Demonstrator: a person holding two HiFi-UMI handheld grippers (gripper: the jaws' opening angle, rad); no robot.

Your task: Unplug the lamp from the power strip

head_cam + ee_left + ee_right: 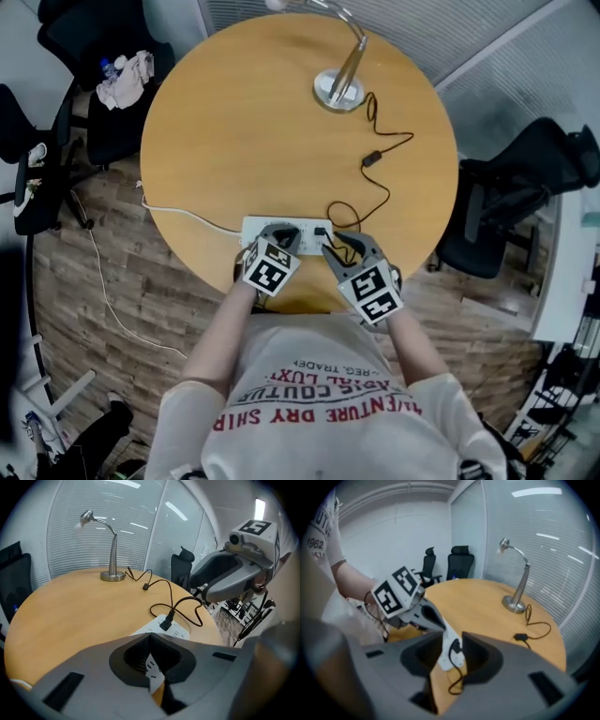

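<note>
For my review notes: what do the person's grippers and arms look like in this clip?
The left claw and right claw are grey moulded shells with dark ribbed inner pads. Each carries a white cube printed with black square markers. The person wears a white short-sleeved T-shirt with red lettering, and the forearms are uncovered.

1 round bench (234, 122) carries 1 desk lamp (339, 84), 1 white power strip (308, 230) and 1 black plug (167, 622). 2 tongs: left tongs (281, 234), right tongs (339, 247). 3 black office chairs (525, 187) around.
</note>
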